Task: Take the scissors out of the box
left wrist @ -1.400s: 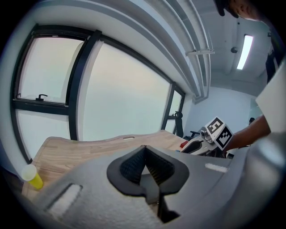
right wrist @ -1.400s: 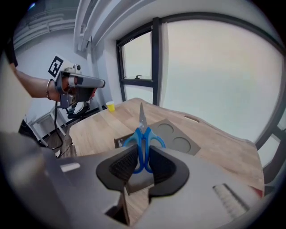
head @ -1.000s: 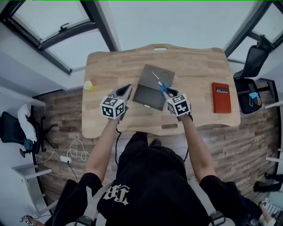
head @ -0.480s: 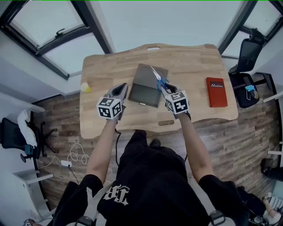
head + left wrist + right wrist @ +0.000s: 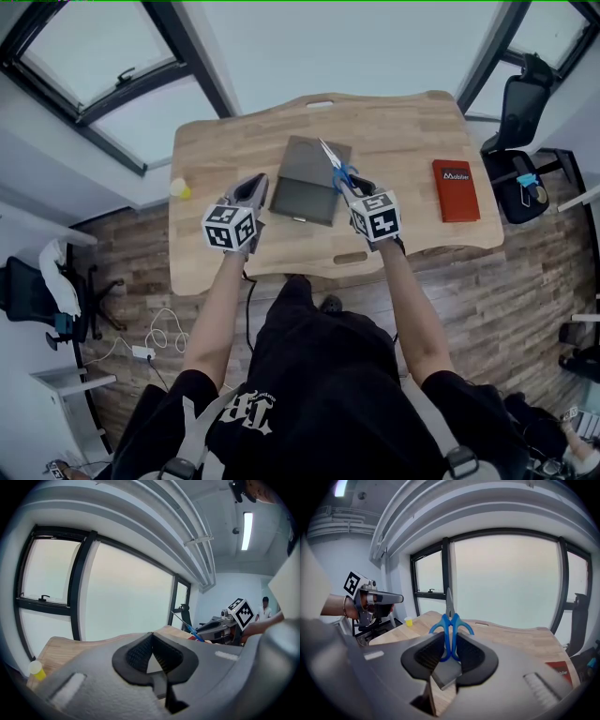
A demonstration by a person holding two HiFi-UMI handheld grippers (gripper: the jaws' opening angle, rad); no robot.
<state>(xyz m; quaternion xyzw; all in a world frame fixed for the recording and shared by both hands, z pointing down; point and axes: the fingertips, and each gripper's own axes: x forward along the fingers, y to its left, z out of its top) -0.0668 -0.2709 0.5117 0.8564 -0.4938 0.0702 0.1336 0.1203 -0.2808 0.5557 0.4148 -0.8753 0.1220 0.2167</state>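
The scissors have bright blue handles and silvery blades. The box is dark grey and sits on a surface of pale wood grain. A red book bears white print, and a small cup is yellow. The left gripper and right gripper are grey with black pads, their cubes patterned in black-and-white squares. The floor is brown planking.
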